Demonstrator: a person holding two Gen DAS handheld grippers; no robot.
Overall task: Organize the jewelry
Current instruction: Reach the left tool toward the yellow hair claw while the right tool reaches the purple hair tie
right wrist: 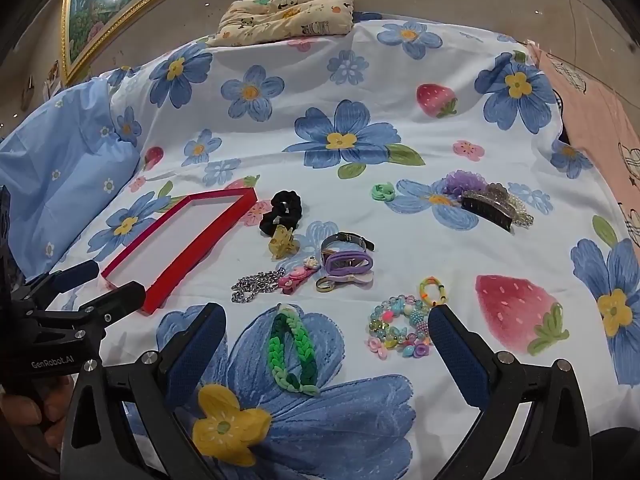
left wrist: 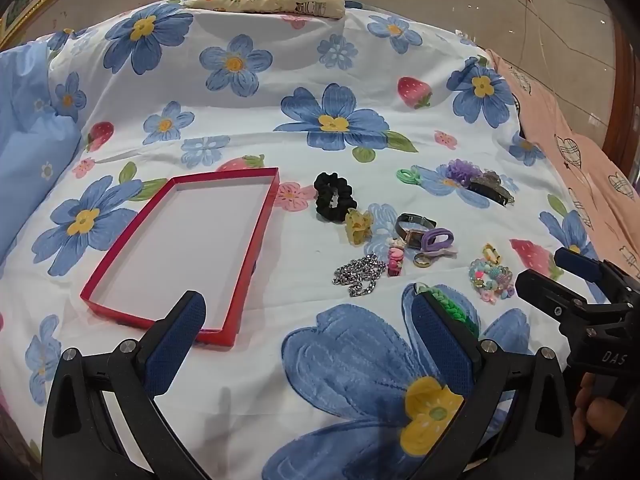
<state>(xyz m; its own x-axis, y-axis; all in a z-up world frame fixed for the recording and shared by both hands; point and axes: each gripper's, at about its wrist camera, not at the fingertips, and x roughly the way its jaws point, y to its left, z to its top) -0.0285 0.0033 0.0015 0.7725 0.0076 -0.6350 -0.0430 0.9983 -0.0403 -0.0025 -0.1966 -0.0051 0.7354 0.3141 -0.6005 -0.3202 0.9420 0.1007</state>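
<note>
Both tools, the left tool point(left wrist: 308, 312) and the right tool point(right wrist: 326, 322), are hovering wide open and empty. The jewelry is lying loose on the bed point(left wrist: 248, 92), the green braided bracelet point(right wrist: 294, 354) at the right tool's twelve o'clock; the red tray point(left wrist: 132, 256) is waiting empty at ten o'clock, presumably to collect it.

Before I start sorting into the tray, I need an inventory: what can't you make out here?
- Green braided bracelet: left wrist view, mostly hidden behind a left finger; whole in the right view.
- Ring: both views, too small to read detail.
- Silver clip pile: right wrist view, pieces overlap, count unclear.
- Red tray: right view, floor foreshortened.
</note>
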